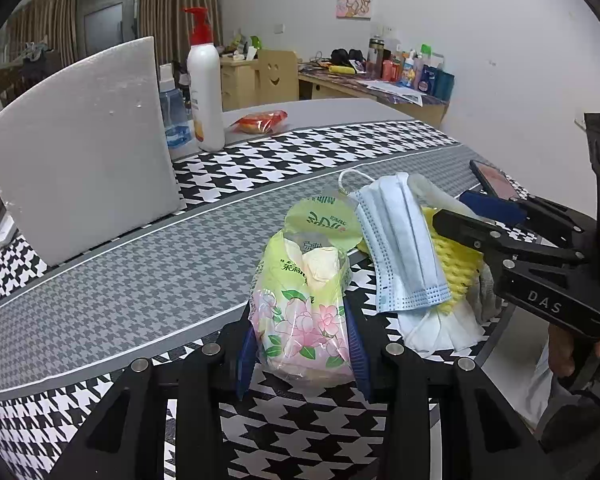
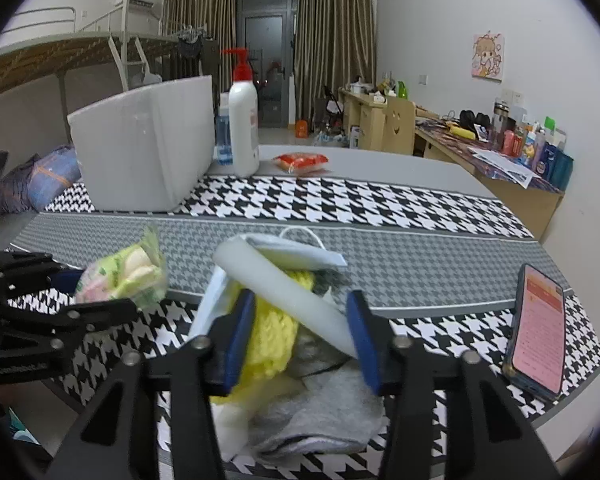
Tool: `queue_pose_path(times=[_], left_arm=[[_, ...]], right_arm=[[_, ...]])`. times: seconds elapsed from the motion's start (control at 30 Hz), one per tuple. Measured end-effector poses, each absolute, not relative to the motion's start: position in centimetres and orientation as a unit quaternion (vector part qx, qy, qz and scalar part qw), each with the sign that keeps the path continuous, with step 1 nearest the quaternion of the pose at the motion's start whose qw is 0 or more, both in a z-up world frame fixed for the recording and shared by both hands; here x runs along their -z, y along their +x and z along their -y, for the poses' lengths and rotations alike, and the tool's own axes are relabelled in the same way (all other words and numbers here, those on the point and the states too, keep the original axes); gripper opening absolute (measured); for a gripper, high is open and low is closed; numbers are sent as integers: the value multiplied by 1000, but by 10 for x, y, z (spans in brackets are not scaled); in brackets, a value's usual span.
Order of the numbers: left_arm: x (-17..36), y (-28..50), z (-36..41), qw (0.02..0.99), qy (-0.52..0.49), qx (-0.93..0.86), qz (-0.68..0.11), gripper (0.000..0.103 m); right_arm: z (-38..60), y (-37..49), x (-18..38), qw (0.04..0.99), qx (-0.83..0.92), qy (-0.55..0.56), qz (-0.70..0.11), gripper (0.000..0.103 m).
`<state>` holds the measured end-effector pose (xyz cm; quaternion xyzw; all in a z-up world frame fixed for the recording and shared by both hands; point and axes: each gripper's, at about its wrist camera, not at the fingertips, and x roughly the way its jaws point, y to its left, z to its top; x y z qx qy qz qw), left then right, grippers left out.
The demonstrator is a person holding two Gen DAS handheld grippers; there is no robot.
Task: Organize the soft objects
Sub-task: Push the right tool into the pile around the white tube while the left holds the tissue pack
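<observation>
Now | tissue pack (image 1: pixel 304 312) clamped in left gripper (image 1: pixel 302 354) | right gripper (image 2: pixel 302 340) straddles pile

Matte black angular linkages are forming the left claw (image 1: pixel 302 354), showing silver round screws and blue finger pads (image 1: pixel 245 354). The right claw (image 2: pixel 302 340) is wearing matching blue pads, its side lettered "DAS" in white.
</observation>
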<state>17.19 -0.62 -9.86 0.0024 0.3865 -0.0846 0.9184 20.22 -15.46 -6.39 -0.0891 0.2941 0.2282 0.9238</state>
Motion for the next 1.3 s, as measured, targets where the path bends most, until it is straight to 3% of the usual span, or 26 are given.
queue_pose_path(times=[0.2,0.37,0.57,0.9,1.3], left_arm=[[97,167,4,920,0,81,-383,42],[95,165,5,922,1,81,-378,42],[93,158,3,925,-3,82,-372,42],[86,147,-6,930,-12,73,-359,42],[83,149,-16,932,-18,62,-357,42]], right_arm=[[154,201,61,922,-231,-89,-296,29],[156,197,55,924,-230,-85,-294,24],[157,191,52,920,-229,-94,-304,25],[143,189,40,917,-240,-128,-292,47],[136,210,39,906,-240,-151,-315,47]])
